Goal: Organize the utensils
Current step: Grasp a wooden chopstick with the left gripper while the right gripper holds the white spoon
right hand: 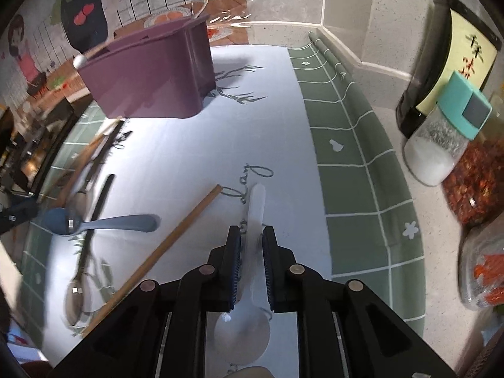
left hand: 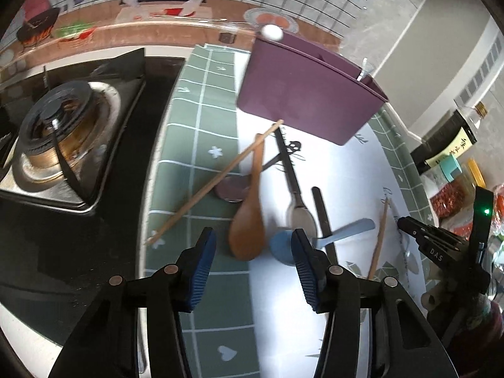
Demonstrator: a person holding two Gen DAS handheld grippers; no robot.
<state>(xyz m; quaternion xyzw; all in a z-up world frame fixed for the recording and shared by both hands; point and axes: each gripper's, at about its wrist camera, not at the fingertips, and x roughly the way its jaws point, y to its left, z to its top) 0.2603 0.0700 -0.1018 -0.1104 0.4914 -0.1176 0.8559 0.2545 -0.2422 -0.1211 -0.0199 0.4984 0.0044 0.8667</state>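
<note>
A purple utensil bin (left hand: 310, 89) stands at the back of the mat; it also shows in the right wrist view (right hand: 151, 75). My left gripper (left hand: 253, 247) is open above a brown wooden spoon (left hand: 249, 220) and a blue spoon (left hand: 286, 245). A chopstick (left hand: 214, 182), a metal spoon (left hand: 300, 211) and a black-handled utensil (left hand: 323, 217) lie nearby. My right gripper (right hand: 251, 249) is shut on the handle of a white spoon (right hand: 255, 208), whose bowl lies under the gripper. A second chopstick (right hand: 163, 249) and the blue spoon (right hand: 100, 222) lie to its left.
A gas stove (left hand: 63, 145) sits left of the green-and-white mat (left hand: 201, 116). A dark bottle (right hand: 450, 60), a salt shaker (right hand: 441, 145) and jars of red spice (right hand: 472, 189) stand at the right. A tiled wall runs behind the bin.
</note>
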